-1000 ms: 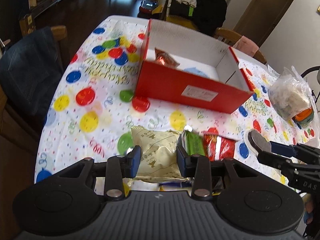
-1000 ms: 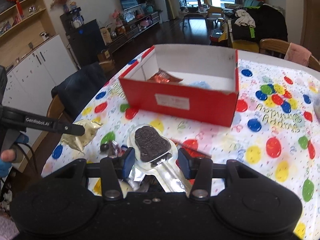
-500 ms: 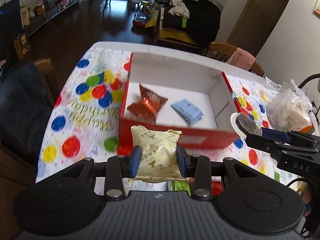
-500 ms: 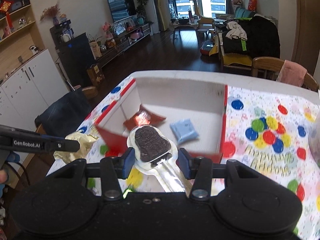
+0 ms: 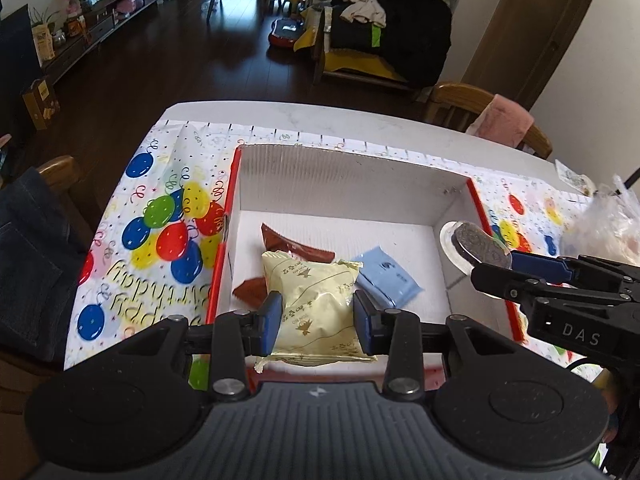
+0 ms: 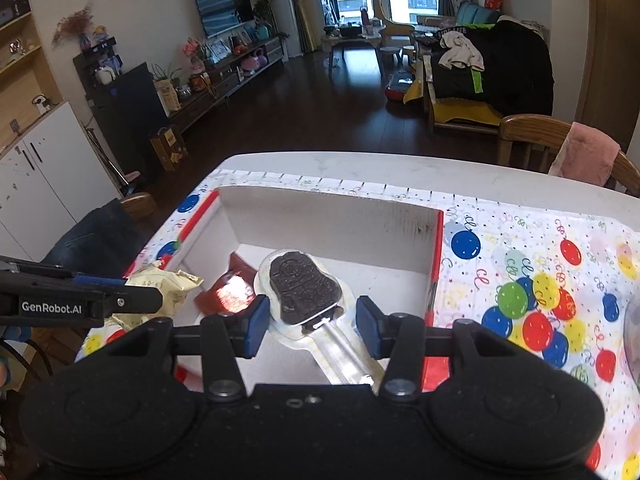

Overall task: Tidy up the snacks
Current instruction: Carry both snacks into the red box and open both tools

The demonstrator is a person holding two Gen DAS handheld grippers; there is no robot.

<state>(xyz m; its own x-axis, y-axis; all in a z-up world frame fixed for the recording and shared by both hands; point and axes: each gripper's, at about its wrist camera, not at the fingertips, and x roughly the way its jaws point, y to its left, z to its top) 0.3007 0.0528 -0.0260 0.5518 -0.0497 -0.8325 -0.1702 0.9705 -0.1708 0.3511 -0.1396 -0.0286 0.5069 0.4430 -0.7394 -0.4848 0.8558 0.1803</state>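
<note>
Over the red box point(image 5: 400, 184), the left gripper point(image 5: 316, 322) clamps a cream snack packet point(image 5: 316, 300) while the right gripper point(image 6: 308, 326), at three o'clock, seems clamped on a clear-wrapped chocolate pop point(image 6: 304, 288), above brown point(image 5: 296, 246) and blue point(image 5: 386, 280) packets.

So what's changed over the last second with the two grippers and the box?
Both grippers carried their snacks forward from the tablecloth to over the red box: left gripper with the yellow packet, right gripper with the chocolate pop. Both grips unchanged; the brown packet and blue packet inside haven't moved.
</note>
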